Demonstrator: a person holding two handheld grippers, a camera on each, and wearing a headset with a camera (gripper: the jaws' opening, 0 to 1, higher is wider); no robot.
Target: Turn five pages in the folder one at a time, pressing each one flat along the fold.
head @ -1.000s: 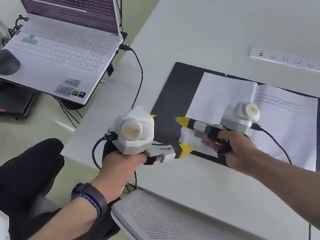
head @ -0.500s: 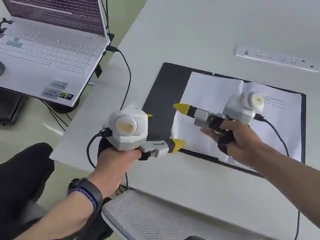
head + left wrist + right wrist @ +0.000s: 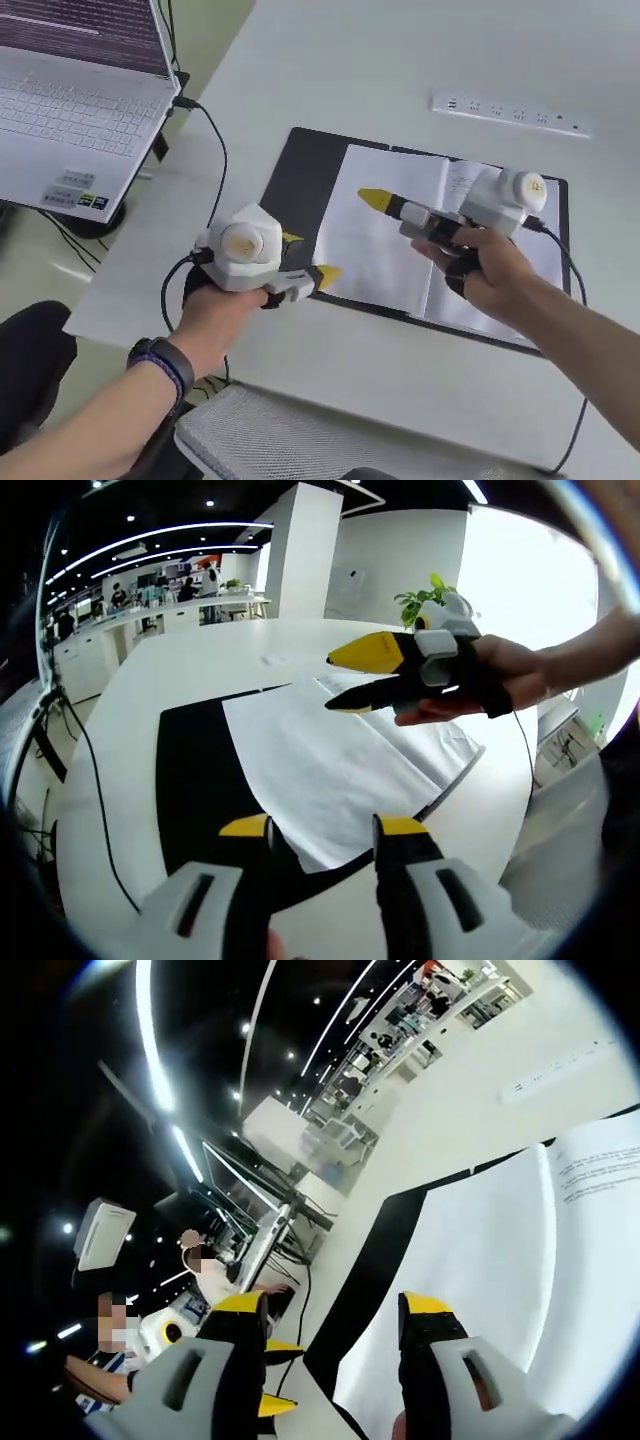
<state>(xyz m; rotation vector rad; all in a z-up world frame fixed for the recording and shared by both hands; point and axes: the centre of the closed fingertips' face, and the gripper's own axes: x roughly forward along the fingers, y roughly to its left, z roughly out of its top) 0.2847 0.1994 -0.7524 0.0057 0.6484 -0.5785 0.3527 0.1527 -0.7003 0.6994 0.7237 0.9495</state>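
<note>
White worktop carries our folder, lying open. We hold left gripper by its near edge, right gripper over the pages. Both jaws part-open, empty. Turns done: can't tell.

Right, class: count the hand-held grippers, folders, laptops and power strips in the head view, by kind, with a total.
Hand-held grippers: 2, the left hand-held gripper and the right hand-held gripper
Folder: 1
Laptop: 1
Power strip: 1
Total: 5
</note>
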